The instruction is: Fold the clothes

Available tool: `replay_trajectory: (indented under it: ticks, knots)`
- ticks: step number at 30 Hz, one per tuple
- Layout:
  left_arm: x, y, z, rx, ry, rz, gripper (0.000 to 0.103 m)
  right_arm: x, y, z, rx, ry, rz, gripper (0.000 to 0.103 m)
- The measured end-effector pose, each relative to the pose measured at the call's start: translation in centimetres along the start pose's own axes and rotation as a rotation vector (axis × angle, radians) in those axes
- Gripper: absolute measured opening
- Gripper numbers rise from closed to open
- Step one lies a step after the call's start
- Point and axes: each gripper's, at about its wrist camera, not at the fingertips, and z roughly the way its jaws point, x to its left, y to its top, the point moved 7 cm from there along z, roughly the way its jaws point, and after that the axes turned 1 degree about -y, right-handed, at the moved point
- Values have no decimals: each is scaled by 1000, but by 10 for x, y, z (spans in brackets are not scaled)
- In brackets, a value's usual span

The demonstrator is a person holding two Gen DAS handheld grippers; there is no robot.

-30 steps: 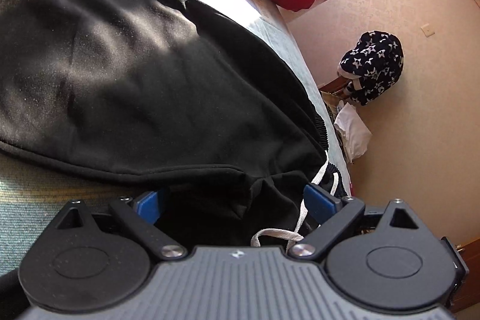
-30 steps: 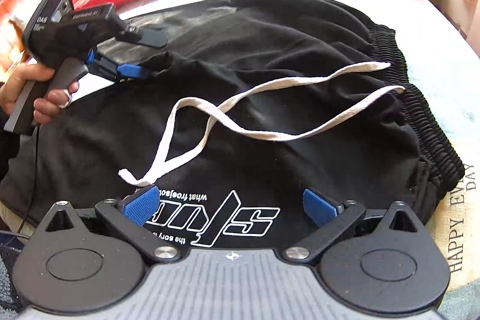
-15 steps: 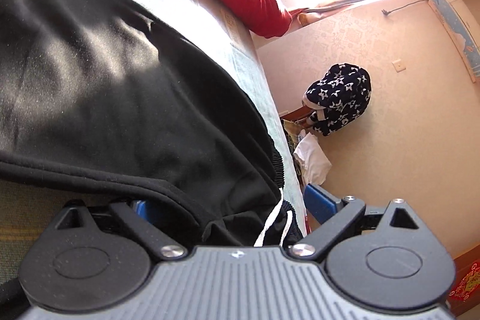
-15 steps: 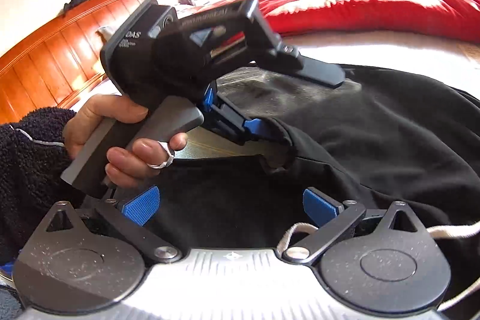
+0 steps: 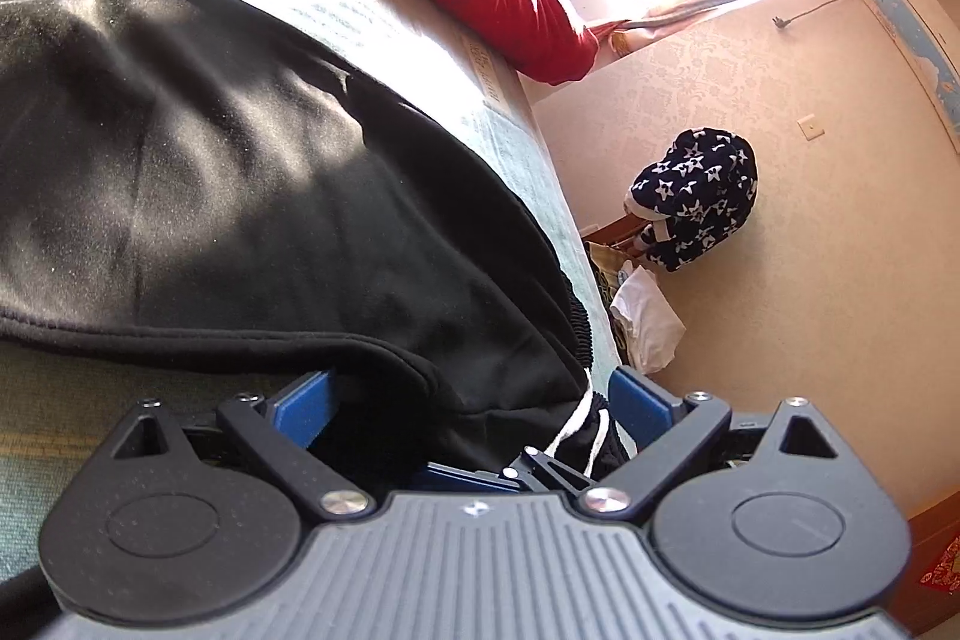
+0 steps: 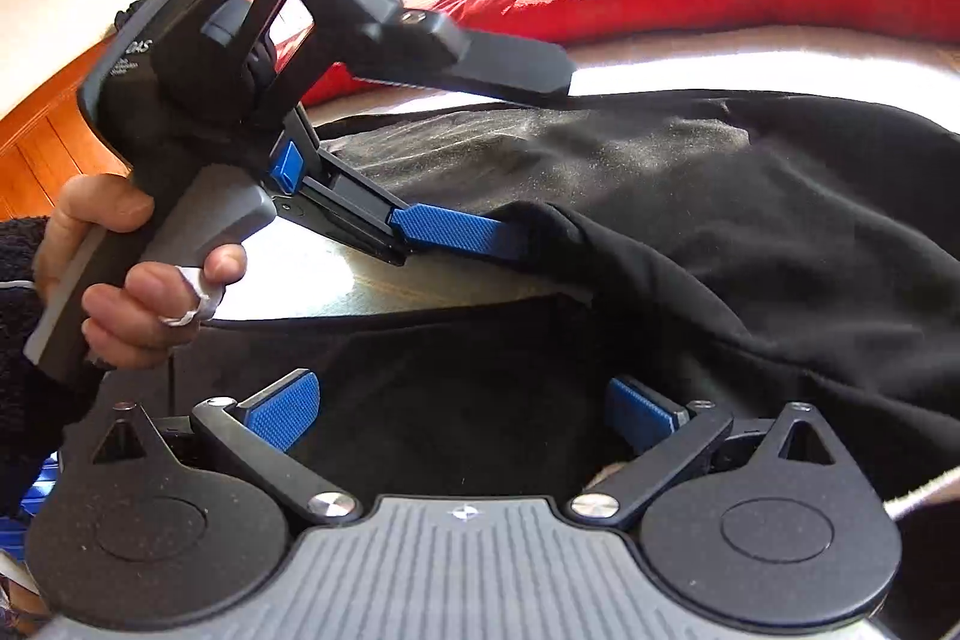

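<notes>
Black garment [image 6: 750, 232] lies rumpled across the bed, hem lifted.

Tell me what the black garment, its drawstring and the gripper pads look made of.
Black garment: soft matte knit, probably cotton fleece; it drapes in thick folds with a faint fuzzy sheen. Drawstring: flat white woven cord, likely cotton. Pads: blue, ridged, probably rubber or soft plastic; the left gripper's pads look the same.
</notes>
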Motion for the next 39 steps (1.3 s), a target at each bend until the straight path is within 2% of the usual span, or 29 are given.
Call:
replay_trajectory:
  ticks: [5,8,9,12,16,20,22,25,27,30,33,35,36,39]
  knots:
    - [-9,-17,13,56,-85,18,96,-3,-17,-34,-15,-46,33,103]
    - [14,-21,32,65,31,2,96,-11,-22,-44,-35,-92,62,103]
    - [22,-21,32,55,79,16,91,-16,-24,-49,-42,-113,77,103]
    - [27,-22,17,6,52,-8,90,-37,-35,-72,-61,-202,138,103]
    - [19,-27,-5,24,104,44,90,-75,-48,-116,-131,-322,236,103]
    - [-11,-8,-11,-12,51,133,91,-123,-77,-144,-131,-452,399,103]
    - [-26,4,-11,-36,30,184,93,-129,-90,-151,-163,-431,416,103]
    - [-39,18,3,-52,11,220,93,-127,-96,-153,-154,-448,389,103]
    - [-38,16,18,-20,2,210,93,-124,-97,-150,-135,-470,357,103]
    - [-24,-8,33,66,57,204,93,-122,-101,-154,-116,-484,335,103]
    - [5,-36,34,124,144,211,92,-122,-100,-159,-120,-470,360,103]
    - [4,-36,20,92,107,195,93,-123,-98,-160,-118,-463,382,103]
    - [2,-33,14,88,117,174,93,-122,-95,-162,-118,-461,393,103]
    - [-17,-29,-4,34,80,189,93,-116,-85,-164,-139,-418,407,103]
